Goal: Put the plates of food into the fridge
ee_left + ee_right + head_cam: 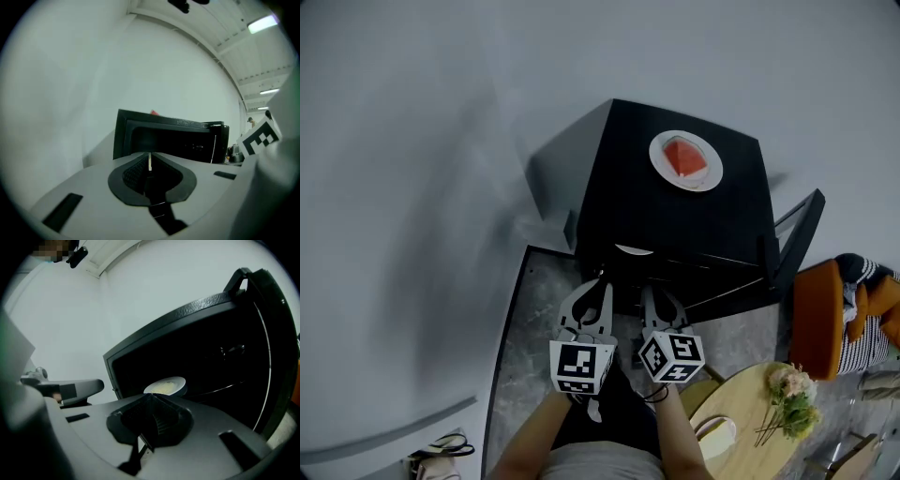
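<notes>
The left gripper (149,161) and right gripper (149,398) are held at lower centre, jaws pressed together on nothing. Beyond them, a white plate of pale yellow food (165,386) is seen inside the black open-doored fridge (675,220). The white plate of red food (685,160), upper centre on the fridge top, is best taken by its near rim and kept level.

— Where does the head view sit?
— High, looking steeply down on the fridge (628,187) top, left gripper (600,283) and right gripper (653,292).
— The gripper views?
— Low and close, facing the fridge's open front, which all share.
</notes>
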`<state>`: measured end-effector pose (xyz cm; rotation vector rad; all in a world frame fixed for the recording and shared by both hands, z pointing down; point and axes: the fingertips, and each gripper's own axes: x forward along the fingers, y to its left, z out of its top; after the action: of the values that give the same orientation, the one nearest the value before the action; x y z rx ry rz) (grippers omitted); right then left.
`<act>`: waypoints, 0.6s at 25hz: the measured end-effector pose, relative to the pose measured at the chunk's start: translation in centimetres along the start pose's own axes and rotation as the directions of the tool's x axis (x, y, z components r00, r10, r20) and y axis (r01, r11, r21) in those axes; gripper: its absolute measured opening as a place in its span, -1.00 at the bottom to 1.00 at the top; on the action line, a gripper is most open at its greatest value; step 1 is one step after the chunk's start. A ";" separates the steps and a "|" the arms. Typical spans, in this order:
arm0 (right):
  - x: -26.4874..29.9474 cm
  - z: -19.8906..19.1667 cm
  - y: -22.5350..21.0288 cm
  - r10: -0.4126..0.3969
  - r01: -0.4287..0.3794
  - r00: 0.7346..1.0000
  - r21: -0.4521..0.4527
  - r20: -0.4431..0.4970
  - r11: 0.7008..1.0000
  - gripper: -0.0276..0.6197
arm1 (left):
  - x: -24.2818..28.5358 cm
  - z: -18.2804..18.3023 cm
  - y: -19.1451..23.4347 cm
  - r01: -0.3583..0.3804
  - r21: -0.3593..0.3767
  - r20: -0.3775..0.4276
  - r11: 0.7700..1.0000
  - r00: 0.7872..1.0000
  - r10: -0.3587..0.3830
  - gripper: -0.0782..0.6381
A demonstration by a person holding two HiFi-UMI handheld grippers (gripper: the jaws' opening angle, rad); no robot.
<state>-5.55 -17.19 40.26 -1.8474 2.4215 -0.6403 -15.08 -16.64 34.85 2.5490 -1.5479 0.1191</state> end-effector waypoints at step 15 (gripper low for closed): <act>-7.7 0.7 3.5 -0.097 0.101 0.986 -0.025 0.138 0.995 -0.87 | -4.2 2.4 -3.3 0.126 0.055 0.080 0.991 0.988 -0.130 -0.76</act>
<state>-6.33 -9.49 36.73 -1.9642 2.2800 -0.4651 -14.13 -11.94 31.61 2.7167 -1.4205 0.0360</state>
